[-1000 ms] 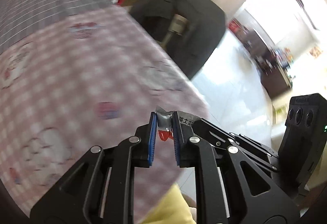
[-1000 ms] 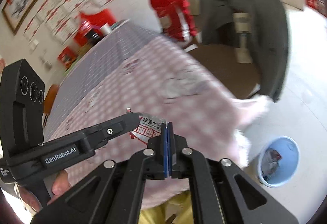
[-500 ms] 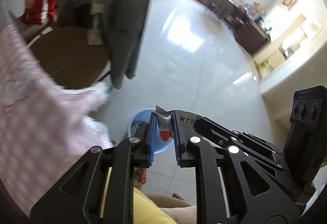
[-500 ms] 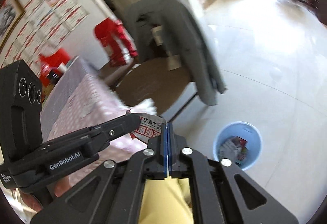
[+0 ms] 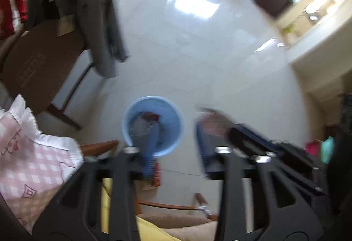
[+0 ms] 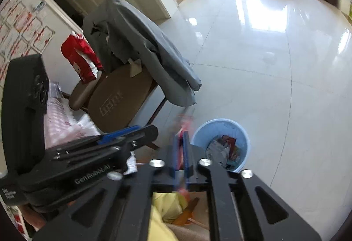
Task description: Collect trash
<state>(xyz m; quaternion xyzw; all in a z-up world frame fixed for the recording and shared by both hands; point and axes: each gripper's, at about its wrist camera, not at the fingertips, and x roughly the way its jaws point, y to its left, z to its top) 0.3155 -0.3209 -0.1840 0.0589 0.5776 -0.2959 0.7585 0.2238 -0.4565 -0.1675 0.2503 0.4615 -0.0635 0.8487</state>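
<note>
glossy tiled floor (image 5: 198, 54), plastic bin (image 5: 173, 117)

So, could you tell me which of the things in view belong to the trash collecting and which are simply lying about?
Belongs to the job: blurred red wrapper; blue bin; trash already inside it.
Just lying about: grey jacket draped over the chair; red bag; pink checked tablecloth.

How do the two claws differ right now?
Left gripper: its jaws have just opened wide and press on nothing. Right gripper: its jaws are just opening, leaving a narrow gap with a blurred red wrapper between them. Shared: black frames, blue pads, both pointing down toward the blue bin.
</note>
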